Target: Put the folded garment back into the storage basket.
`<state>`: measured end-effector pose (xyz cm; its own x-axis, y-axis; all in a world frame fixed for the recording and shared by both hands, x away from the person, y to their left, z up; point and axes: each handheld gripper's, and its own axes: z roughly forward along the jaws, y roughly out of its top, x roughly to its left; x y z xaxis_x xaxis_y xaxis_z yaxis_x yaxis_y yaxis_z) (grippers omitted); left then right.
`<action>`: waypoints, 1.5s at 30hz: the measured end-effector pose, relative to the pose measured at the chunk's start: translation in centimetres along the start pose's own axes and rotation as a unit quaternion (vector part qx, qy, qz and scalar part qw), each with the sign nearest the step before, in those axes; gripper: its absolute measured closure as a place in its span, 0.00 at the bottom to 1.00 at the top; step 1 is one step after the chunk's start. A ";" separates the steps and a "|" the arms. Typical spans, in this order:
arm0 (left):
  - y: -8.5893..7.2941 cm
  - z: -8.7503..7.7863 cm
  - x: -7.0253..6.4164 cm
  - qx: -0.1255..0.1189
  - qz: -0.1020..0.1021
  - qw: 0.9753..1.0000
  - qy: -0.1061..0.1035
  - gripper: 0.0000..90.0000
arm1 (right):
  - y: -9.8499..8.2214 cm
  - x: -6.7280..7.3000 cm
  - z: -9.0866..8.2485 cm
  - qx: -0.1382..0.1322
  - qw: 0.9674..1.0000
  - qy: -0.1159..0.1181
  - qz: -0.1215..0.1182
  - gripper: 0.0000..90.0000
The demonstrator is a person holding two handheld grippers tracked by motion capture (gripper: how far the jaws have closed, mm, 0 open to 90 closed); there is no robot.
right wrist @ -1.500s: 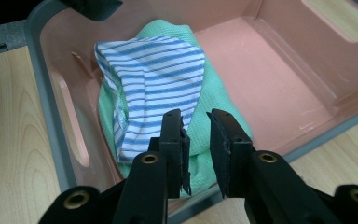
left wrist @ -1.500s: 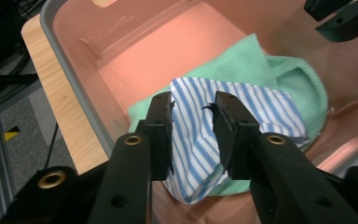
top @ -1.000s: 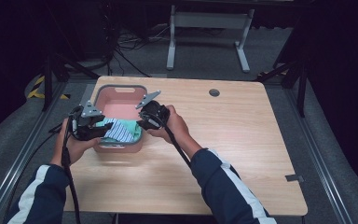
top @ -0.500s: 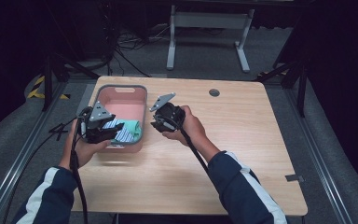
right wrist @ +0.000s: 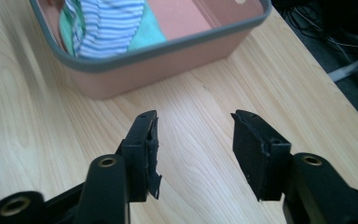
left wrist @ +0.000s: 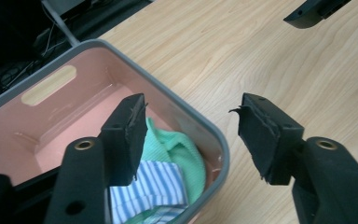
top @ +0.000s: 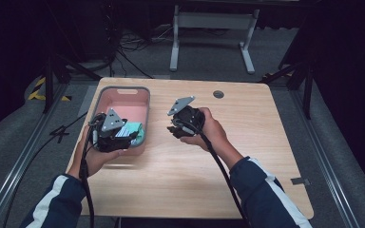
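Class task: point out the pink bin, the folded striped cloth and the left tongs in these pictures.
pink bin (top: 123, 90), high view, grey far rim.
striped cloth (left wrist: 147, 185), left gripper view, blue-and-white top fold.
left tongs (left wrist: 191, 135), left gripper view, gap midway between open tips.

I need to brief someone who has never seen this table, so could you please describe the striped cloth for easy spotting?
On the wooden table stands a pink bin with a grey rim near its far left corner. The striped cloth lies folded at the bin's near end on a plain green cloth; its blue and white stripes set it apart.
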<state>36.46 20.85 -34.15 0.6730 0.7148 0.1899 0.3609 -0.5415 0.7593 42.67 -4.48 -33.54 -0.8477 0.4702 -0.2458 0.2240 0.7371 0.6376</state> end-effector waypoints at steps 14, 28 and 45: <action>0.6 0.5 -2.8 -0.003 0.029 0.999 -0.022 0.37 | -3.9 -0.5 -3.1 0.022 0.999 -0.039 0.000 0.47; 0.4 2.4 -6.2 0.018 0.082 0.995 -0.051 0.22 | -9.2 -0.9 -5.7 0.016 0.998 -0.063 0.006 0.38; -1.6 5.1 -9.1 0.041 0.117 0.990 -0.072 0.22 | -14.9 0.4 -6.0 0.044 0.994 -0.094 0.017 0.32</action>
<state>33.04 12.94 -40.26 0.8274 0.4982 0.2594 0.2315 -0.7233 0.6506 36.11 -18.24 -38.74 -0.7357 0.5717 -0.3632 0.2985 0.7550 0.5838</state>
